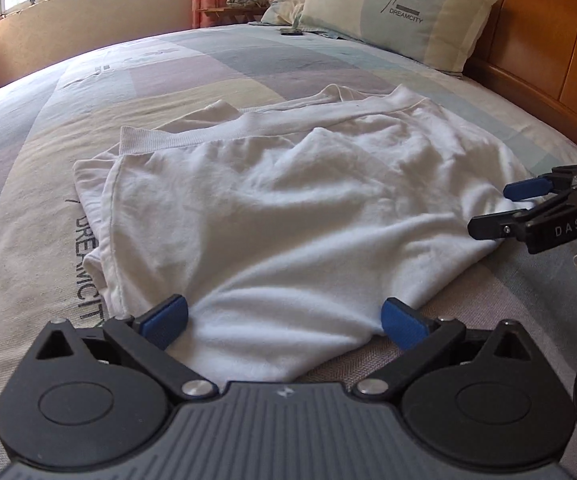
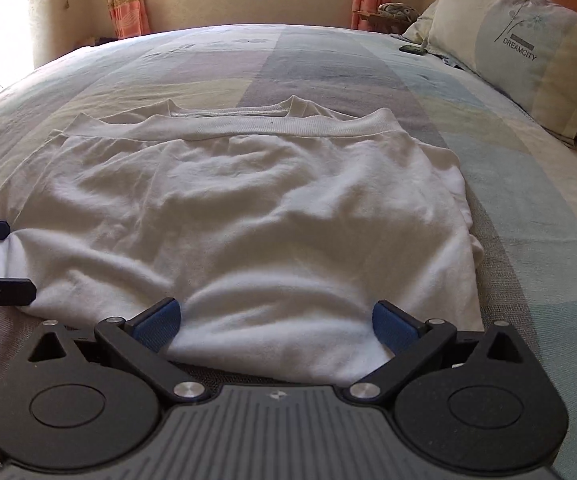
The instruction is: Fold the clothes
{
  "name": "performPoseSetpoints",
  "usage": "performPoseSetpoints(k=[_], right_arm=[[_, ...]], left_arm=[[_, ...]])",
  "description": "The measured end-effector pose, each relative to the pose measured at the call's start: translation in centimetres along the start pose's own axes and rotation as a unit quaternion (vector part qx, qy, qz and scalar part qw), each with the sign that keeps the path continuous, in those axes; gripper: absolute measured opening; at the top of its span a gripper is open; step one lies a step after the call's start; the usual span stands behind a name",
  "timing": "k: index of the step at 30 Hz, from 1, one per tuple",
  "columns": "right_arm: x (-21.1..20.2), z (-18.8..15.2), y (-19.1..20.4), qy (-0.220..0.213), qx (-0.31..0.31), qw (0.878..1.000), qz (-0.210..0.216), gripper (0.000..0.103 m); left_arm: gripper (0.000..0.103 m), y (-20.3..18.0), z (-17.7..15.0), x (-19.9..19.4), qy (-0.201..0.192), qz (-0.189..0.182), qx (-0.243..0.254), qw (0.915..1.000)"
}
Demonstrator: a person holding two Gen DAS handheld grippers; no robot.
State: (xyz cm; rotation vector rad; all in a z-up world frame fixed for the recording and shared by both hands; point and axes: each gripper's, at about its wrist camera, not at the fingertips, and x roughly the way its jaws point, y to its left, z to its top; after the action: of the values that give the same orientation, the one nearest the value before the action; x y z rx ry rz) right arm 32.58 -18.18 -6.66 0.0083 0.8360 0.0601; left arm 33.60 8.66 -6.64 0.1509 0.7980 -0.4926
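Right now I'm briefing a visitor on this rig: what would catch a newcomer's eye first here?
A rumpled white garment spread mid-bed on the pastel patchwork bedspread. The left gripper and right gripper sit open at its near edge, cloth between the blue pads. A DREAMCITY pillow leans on the wooden headboard.

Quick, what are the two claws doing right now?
Left claw: open, the white shirt's near edge lying between its fingers.
Right claw: open too, the same shirt edge between its fingers.
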Motion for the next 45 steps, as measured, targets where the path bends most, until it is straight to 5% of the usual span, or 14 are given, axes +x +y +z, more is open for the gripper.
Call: performPoseSetpoints(k=[8, 14, 17, 23, 28, 36, 40, 45], right_arm=[[0.2, 0.2, -0.1, 0.007, -0.004, 1.0, 0.005, 0.103], [-1.3, 0.6, -1.0, 0.012, -0.005, 0.999, 0.032, 0.103], [-2.5, 2.5, -2.6, -0.042, -0.011, 0.997, 0.07, 0.103], [1.9, 7.8, -5.7, -0.063, -0.029, 0.991, 0.113, 0.103], [4.3, 6.6, -9.2, -0.04, -0.014, 0.992, 0.119, 0.103], [3.2, 6.1, -8.4, -0.019, -0.084, 0.991, 0.103, 0.103], [-1.1, 5.2, -9.5, -0.04, -0.038, 0.993, 0.105, 0.103], [-5.8, 0.9, -11.0, -0.031, -0.009, 0.994, 0.107, 0.103]], left_arm=[[0.102, 0.1, 1.2, 0.7, 0.023, 0.007, -0.013, 0.9996], [0.102, -0.2, 2.0, -1.9, 0.027, 0.05, -0.089, 0.9944], [0.102, -0.9, 2.1, -3.4, 0.025, 0.089, -0.126, 0.9877], [0.102, -3.9, 2.7, -5.8, 0.014, 0.117, -0.19, 0.9747], [0.102, -5.2, 3.3, -6.3, 0.01, 0.13, -0.179, 0.9751], [0.102, -2.7, 8.2, -1.0, -0.016, 0.093, -0.161, 0.9825], [0.102, -1.3, 9.3, 3.3, -0.017, 0.063, -0.165, 0.9842], [0.102, 2.0, 9.7, 7.2, 0.007, 0.083, -0.181, 0.98]])
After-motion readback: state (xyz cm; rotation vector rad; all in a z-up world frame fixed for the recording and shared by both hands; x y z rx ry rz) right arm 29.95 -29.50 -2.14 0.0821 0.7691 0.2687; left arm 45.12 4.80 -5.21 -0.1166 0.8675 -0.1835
